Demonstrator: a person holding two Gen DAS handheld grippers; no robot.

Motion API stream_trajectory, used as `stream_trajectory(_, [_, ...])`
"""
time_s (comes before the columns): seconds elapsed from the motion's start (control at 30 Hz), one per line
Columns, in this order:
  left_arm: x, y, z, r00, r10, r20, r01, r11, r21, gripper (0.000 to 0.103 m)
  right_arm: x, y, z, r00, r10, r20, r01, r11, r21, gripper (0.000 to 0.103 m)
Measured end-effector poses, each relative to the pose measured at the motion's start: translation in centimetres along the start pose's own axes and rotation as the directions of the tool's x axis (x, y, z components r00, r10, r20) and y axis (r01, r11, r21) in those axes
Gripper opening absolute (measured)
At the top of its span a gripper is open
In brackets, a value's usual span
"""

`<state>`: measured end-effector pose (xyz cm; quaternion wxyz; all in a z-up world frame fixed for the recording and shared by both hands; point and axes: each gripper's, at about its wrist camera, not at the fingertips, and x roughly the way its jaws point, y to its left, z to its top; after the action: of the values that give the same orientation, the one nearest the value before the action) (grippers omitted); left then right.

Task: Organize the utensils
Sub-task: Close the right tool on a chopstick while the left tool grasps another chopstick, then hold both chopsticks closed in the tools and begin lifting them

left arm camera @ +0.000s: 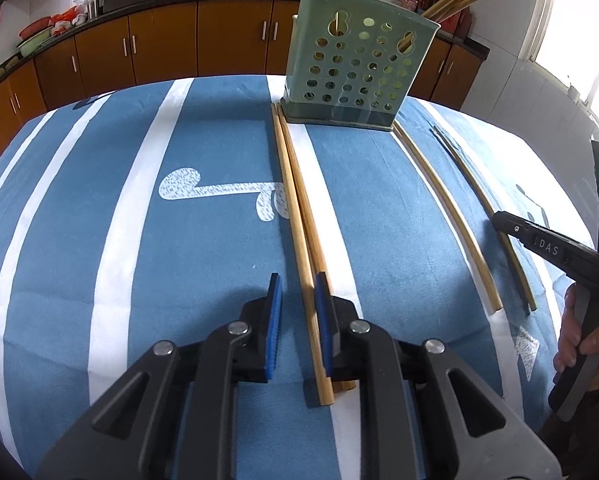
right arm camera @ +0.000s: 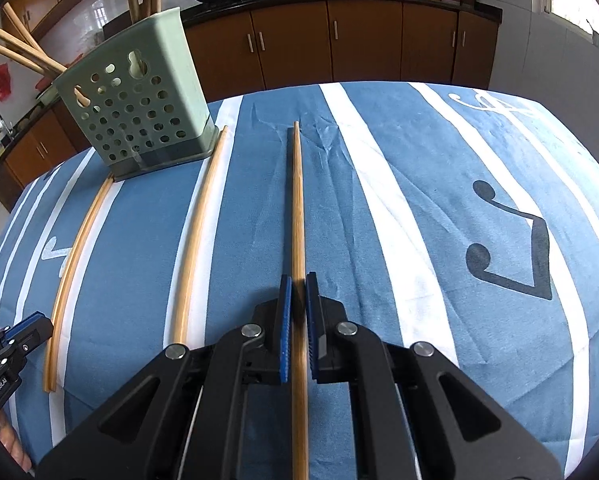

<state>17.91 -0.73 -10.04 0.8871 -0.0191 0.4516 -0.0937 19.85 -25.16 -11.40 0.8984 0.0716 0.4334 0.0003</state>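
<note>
Kitchen cabinets (right arm camera: 363,36) back the holder (right arm camera: 139,96), chopsticks (right arm camera: 195,232) alongside.

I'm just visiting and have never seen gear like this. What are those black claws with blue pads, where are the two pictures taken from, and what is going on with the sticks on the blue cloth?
There is no robot here. A person holds a hand tool in each hand, each with two fingers and a camera looking along them. One picture is from the left gripper, the other from the right gripper.

On the striped cloth stands a green holder full of holes, with chopsticks already standing in it. More chopsticks lie on the cloth.

The left gripper is open around a pair of chopsticks, not squeezing them yet. The right gripper's pads are closed in on a single chopstick, which looks lifted slightly off the cloth. Another chopstick lies between the two.
</note>
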Motion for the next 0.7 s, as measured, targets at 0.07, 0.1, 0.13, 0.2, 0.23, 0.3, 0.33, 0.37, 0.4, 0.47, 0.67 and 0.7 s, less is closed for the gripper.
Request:
stream_trajectory(0.07, [0.2, 0.0, 0.0, 1.0, 0.013, -0.005, -0.013, 1.0, 0.0, 0.018, 0.0, 0.0, 0.0, 1.0, 0.001, 0.0, -0.001, 1.0, -0.001, 0.008])
stream_trajectory(0.1, [0.3, 0.0, -0.1, 1.0, 0.021, -0.006, -0.021, 1.0, -0.003, 0.016, 0.0, 0.0, 0.0, 1.0, 0.0, 0.001, 0.0, 1.0, -0.001, 0.008])
stream_trajectory(0.13, [0.4, 0.0, 0.0, 1.0, 0.027, -0.003, -0.027, 1.0, -0.006, 0.016, 0.0, 0.0, 0.0, 1.0, -0.001, 0.001, 0.001, 1.0, -0.002, 0.008])
stream_trajectory(0.2, [0.5, 0.0, 0.2, 0.999, 0.033, -0.002, -0.033, 0.999, -0.013, 0.016, -0.1, 0.1, 0.0, 1.0, -0.005, 0.002, 0.005, 1.0, -0.005, 0.008])
stream_trajectory(0.23, [0.6, 0.0, 0.3, 0.999, 0.037, -0.001, -0.037, 0.999, -0.019, 0.016, -0.1, 0.1, 0.0, 1.0, -0.005, 0.003, 0.005, 1.0, -0.005, 0.008])
stream_trajectory(0.3, [0.8, 0.0, 0.5, 0.999, 0.051, 0.005, -0.051, 0.998, -0.027, 0.015, -0.1, 0.1, 0.0, 1.0, 0.0, 0.002, 0.0, 1.0, -0.001, 0.008])
stream_trajectory(0.33, [1.0, 0.1, 0.7, 0.998, 0.065, 0.009, -0.064, 0.997, -0.031, 0.012, -0.1, 0.0, 0.0, 1.0, 0.002, 0.003, -0.002, 1.0, 0.001, 0.008])
stream_trajectory(0.37, [1.1, 0.2, 0.8, 0.997, 0.074, 0.011, -0.073, 0.997, -0.034, 0.01, -0.1, 0.0, 0.0, 1.0, 0.003, 0.004, -0.003, 1.0, 0.002, 0.008])
stream_trajectory(0.4, [1.1, 0.4, 0.9, 0.997, 0.08, 0.014, -0.079, 0.996, -0.041, 0.009, -0.1, -0.1, 0.0, 1.0, 0.004, 0.005, -0.004, 1.0, 0.0, 0.008])
stream_trajectory(0.47, [1.2, 1.1, 1.2, 0.995, 0.094, 0.02, -0.092, 0.994, -0.059, 0.008, -0.1, 0.0, -0.1, 1.0, 0.002, 0.007, -0.002, 1.0, -0.006, 0.008])
stream_trajectory(0.67, [1.2, 4.8, 2.0, 0.989, 0.144, 0.022, -0.14, 0.983, -0.12, 0.008, -0.1, 0.2, 0.0, 1.0, -0.01, 0.018, 0.011, 0.999, -0.039, 0.008])
stream_trajectory(0.7, [1.2, 5.5, 2.2, 0.989, 0.146, 0.022, -0.142, 0.981, -0.13, 0.008, -0.1, 0.1, 0.0, 1.0, -0.01, 0.019, 0.01, 0.999, -0.04, 0.008])
